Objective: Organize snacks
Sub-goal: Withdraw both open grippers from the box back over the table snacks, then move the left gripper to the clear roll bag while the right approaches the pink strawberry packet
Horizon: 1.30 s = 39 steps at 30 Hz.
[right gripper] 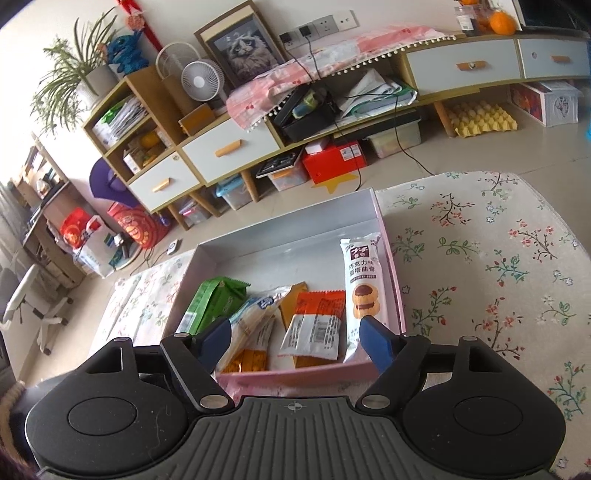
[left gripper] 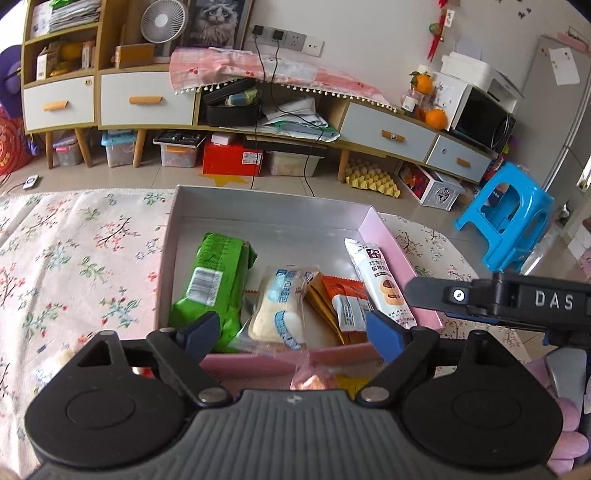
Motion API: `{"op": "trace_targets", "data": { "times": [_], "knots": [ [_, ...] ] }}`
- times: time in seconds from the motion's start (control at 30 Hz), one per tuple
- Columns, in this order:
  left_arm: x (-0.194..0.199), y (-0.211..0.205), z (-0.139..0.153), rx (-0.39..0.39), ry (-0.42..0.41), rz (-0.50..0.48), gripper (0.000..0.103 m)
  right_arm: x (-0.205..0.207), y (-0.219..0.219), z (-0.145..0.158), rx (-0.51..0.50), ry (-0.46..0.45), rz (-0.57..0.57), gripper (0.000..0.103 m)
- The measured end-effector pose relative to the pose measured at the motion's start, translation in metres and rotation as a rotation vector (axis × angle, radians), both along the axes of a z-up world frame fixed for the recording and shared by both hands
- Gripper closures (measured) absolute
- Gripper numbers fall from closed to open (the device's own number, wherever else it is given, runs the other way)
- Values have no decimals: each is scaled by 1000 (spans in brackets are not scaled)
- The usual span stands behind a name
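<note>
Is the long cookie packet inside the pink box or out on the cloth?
Inside. The cookie packet lies flat on the floor of the pink box, along its right wall, beside the orange packet.

a pale wall (left gripper: 369, 33) is lined with a long low wooden cabinet (left gripper: 147, 96) with white drawers and orange handles. a small white fan (right gripper: 201, 83) and a framed cat picture (right gripper: 245, 48) are stood on it. the beige tiled floor (left gripper: 147, 177) is crowded with storage boxes, a red box (left gripper: 232, 158) and a blue plastic stool (left gripper: 506, 218). a potted plant (right gripper: 74, 81) is seen on the shelf unit.
</note>
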<state>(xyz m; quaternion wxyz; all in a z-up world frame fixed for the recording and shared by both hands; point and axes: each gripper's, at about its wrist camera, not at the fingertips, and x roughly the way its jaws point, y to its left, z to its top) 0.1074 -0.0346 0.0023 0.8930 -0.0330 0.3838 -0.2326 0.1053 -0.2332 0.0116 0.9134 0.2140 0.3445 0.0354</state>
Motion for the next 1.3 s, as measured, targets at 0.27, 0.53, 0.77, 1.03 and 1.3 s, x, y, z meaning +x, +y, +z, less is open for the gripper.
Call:
{"op": "trace_targets", "data": {
  "times": [0.27,0.53,0.77,1.03,1.3],
  "knots": [
    [-13,25,4,-26,17,29,5,-27,4,14,-54,-13,37,18],
    [-21,58,1,0,52,90,0,-47,12,15,-92,14,71,15],
    [-31,84,-3,73,49,114,0,-55,15,2,-129,76,84,15],
    [-43,111,-13,160,34,118,0,-59,17,-8,-153,110,84,15],
    [-43,114,-28,182,27,102,0,-53,41,-15,-170,101,147,15]
  ]
}}
